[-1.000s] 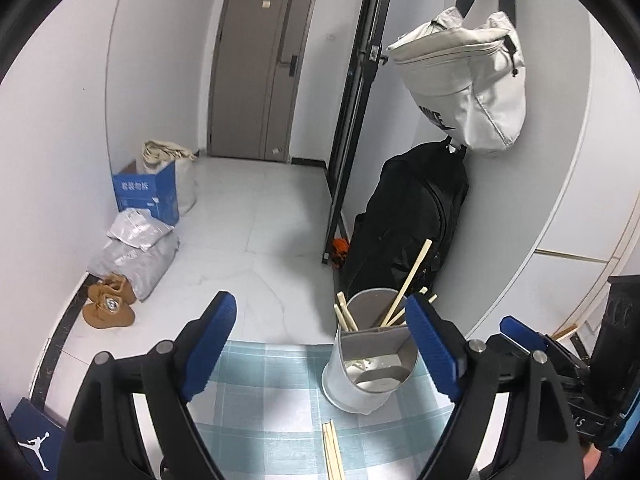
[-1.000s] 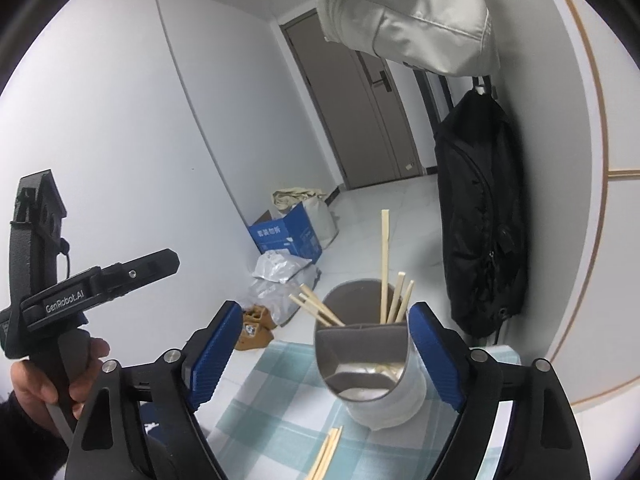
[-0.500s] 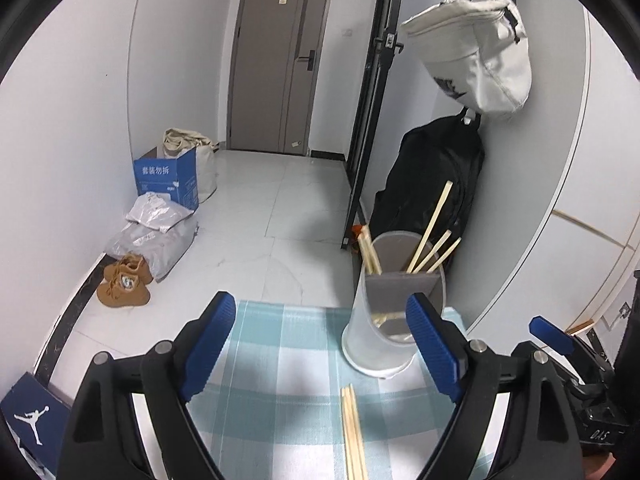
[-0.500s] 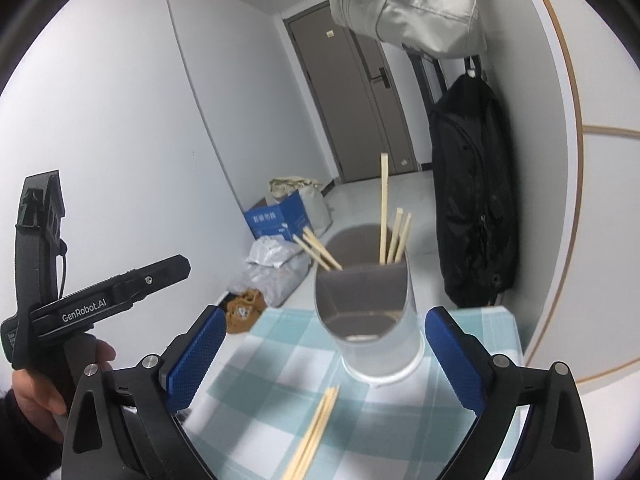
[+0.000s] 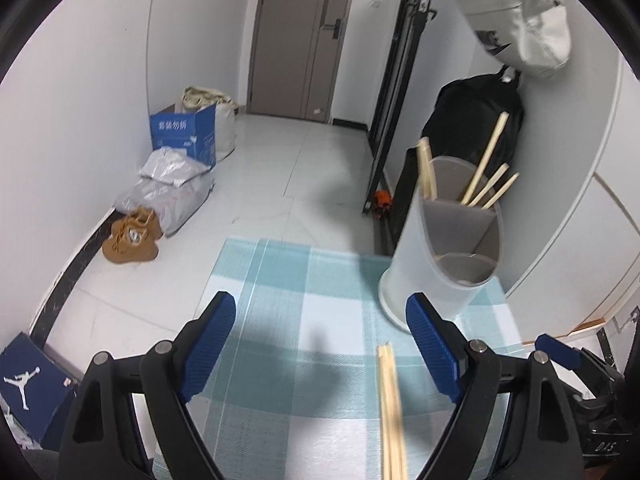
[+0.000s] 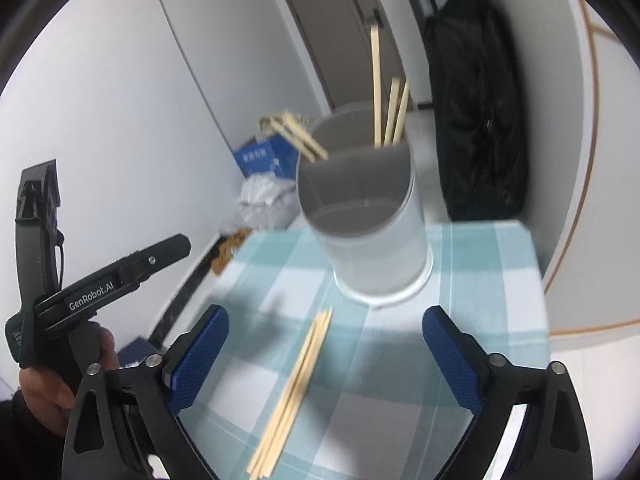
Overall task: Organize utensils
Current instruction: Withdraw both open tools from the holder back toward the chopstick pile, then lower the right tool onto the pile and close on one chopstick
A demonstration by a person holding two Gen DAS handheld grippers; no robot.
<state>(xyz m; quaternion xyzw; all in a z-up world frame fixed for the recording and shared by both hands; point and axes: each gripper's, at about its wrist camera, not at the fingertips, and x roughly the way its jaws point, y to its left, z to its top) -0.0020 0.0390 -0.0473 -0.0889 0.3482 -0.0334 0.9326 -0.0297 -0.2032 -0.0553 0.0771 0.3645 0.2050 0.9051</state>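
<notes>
A grey-white utensil holder (image 5: 440,248) with inner dividers stands at the far right of a teal checked cloth (image 5: 300,280). Several wooden chopsticks (image 5: 486,168) stick up from its back sections. A bundle of loose chopsticks (image 5: 390,408) lies flat on the cloth in front of it. My left gripper (image 5: 320,304) hangs open above the cloth, with the bundle under its right finger. My right gripper (image 6: 326,314) hovers over the same loose chopsticks (image 6: 296,392), short of the holder (image 6: 372,232). Its jaws are closing, and the pads touch nothing.
The table stands against a white wall on the right, where a black backpack (image 6: 476,120) hangs. Past the cloth's far edge is a tiled floor with a blue box (image 5: 184,132), bags and brown shoes (image 5: 132,236). A hand (image 6: 60,384) holds the left gripper's handle.
Both grippers have come down toward the table and tipped downward. The holder has slid up in both views, and more of the loose chopsticks shows below the fingers.
</notes>
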